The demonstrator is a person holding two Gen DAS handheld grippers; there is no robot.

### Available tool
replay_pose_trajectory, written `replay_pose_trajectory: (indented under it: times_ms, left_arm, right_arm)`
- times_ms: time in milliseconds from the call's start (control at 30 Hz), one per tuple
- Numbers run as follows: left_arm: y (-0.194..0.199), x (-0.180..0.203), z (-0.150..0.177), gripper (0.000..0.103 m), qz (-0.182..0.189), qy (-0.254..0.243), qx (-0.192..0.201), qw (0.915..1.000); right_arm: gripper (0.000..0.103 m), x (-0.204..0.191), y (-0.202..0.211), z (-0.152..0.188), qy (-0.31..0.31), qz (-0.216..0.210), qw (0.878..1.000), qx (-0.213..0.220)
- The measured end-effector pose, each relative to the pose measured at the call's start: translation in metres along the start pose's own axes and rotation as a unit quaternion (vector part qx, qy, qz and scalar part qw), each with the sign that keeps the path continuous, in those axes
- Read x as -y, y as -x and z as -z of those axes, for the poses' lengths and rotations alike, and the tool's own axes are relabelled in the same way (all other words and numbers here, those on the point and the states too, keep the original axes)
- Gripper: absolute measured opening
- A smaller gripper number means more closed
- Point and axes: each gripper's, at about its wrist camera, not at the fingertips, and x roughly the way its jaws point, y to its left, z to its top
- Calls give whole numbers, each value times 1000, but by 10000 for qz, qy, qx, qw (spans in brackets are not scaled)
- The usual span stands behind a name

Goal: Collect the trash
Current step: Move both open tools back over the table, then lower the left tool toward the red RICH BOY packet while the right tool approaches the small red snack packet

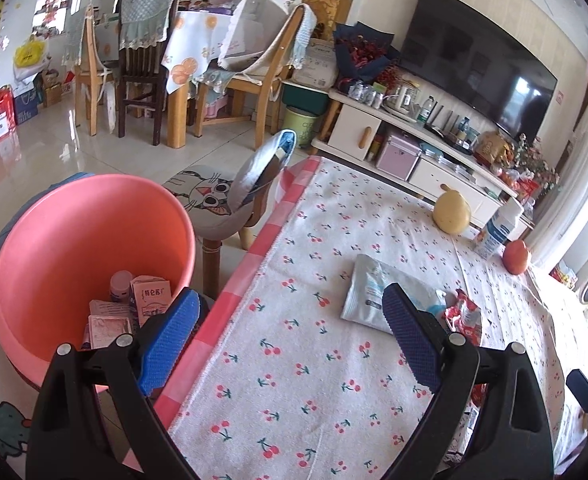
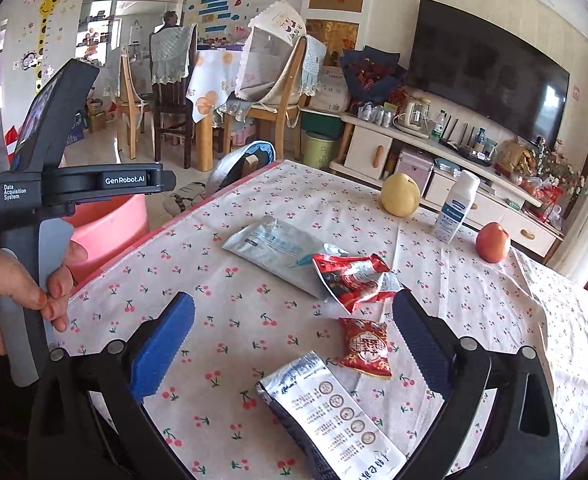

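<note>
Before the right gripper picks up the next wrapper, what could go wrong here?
1. The right gripper is open above two things at once, the small red packet and the silver pouch; it may catch both, or push one away.
2. The torn red wrapper lies partly on the pale blue pouch, so lifting one may drag the other.
3. The pink bin stands beside the table edge; a short drop may miss it.

Left tool (image 1: 290, 336) and right tool (image 2: 294, 340) both spread wide, empty; left hand (image 2: 10, 292) around its handle.

The silver pouch (image 2: 333, 420) runs off the right wrist view's bottom edge.
</note>
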Motion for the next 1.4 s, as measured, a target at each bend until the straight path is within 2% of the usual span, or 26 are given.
replay_pose_trajectory:
  times_ms: [400, 767, 933, 1100, 1200, 1400]
  left_arm:
    - [8, 37, 25, 93, 7, -635, -45, 9980]
    - [13, 70, 48, 93, 254, -1156, -173, 9928]
    - [14, 90, 62, 93, 366, -1538, -272, 9870]
    - [20, 107, 78, 93, 579, -1795, -392, 9813]
    - [18, 114, 83, 93, 547, -1954, -411, 9783]
    - [4, 116, 72, 93, 447, -1911, -428, 9796]
  right_arm:
    - [98, 44, 17, 27, -272, 135, 9995, -15]
    - [98, 98, 26, 45, -763, 145, 9969, -97]
    - [98, 118, 22, 54, -1142, 45, 9930, -299]
    - [98, 125, 16, 58, -1176, -83, 9918, -485]
    - [98, 130, 10, 61, -1283, -149, 9898, -603]
    - [98, 142, -2, 61, -1717, -508, 9811, -732]
